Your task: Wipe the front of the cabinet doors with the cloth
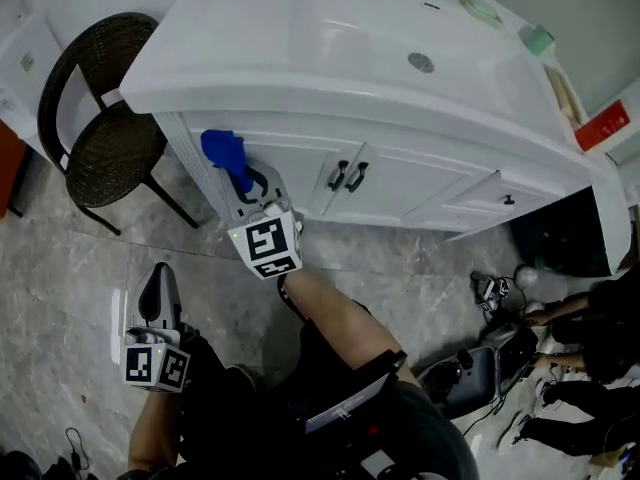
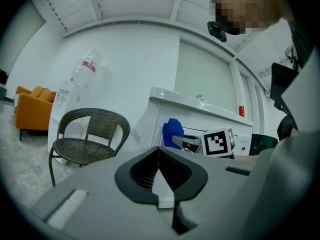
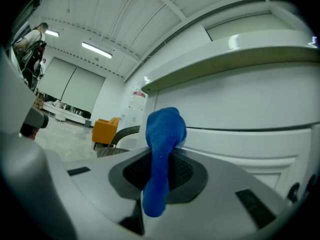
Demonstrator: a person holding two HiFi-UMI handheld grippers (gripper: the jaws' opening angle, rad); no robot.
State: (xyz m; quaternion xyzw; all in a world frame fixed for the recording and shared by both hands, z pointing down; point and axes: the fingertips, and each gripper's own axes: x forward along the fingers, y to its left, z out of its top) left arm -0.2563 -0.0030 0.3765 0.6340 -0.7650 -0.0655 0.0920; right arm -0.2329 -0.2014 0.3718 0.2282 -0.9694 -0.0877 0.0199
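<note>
Right gripper: I had it clamped on the blue cloth, which touched the cabinet door just ahead.
Left gripper: I had it closed, empty, well back.

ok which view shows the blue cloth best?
Right gripper view: the cloth fills the centre, pinched in the right tool. Head view shows it small, up at the cabinet front. Left gripper view shows only a small distant patch beside that tool.
</note>
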